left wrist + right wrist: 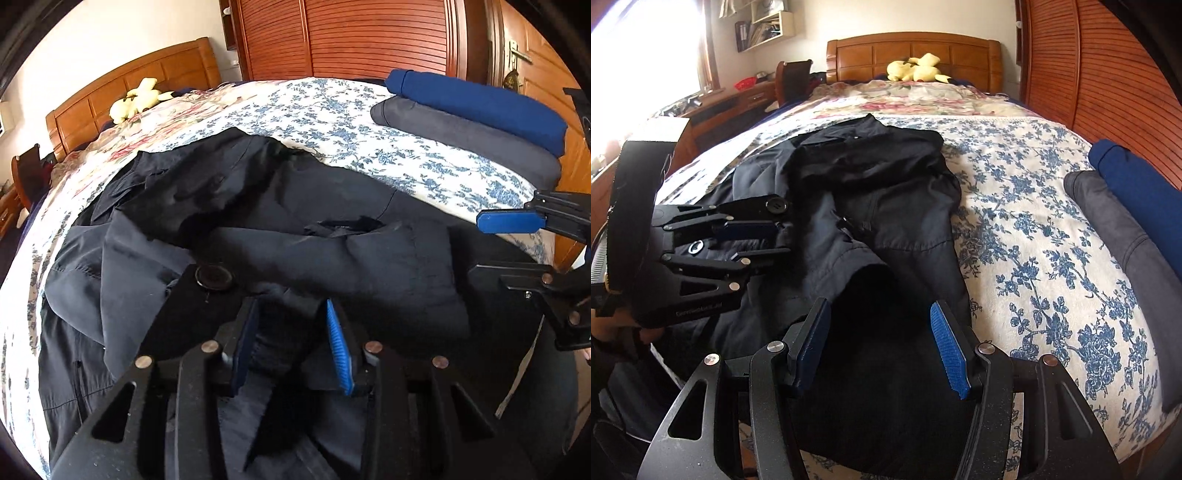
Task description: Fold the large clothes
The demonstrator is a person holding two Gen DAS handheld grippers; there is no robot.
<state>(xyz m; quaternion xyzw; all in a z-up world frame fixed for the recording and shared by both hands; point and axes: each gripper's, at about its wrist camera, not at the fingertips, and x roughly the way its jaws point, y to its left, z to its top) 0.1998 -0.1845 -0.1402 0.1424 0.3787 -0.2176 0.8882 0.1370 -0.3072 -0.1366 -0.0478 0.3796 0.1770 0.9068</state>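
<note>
A dark navy and black garment [332,258] [886,206] lies crumpled on the bed's floral cover [332,122]. In the left wrist view my left gripper [291,345] sits low on the garment's near edge. A raised fold of the dark cloth fills the narrow gap between its blue pads [340,347], beside a large black button [214,277]. My right gripper [882,350] hovers open over the garment's black near end, with cloth below it but none pinched. Each gripper shows in the other's view: the left gripper [775,240] at the left, the right gripper [491,247] at the right edge.
A folded blue garment [480,107] [1137,184] lies on a folded grey one [461,144] [1115,221] at the bed's right side. A yellow plush toy [919,68] rests by the wooden headboard [912,48]. A slatted wardrobe [1089,74] stands right, a desk [738,103] left.
</note>
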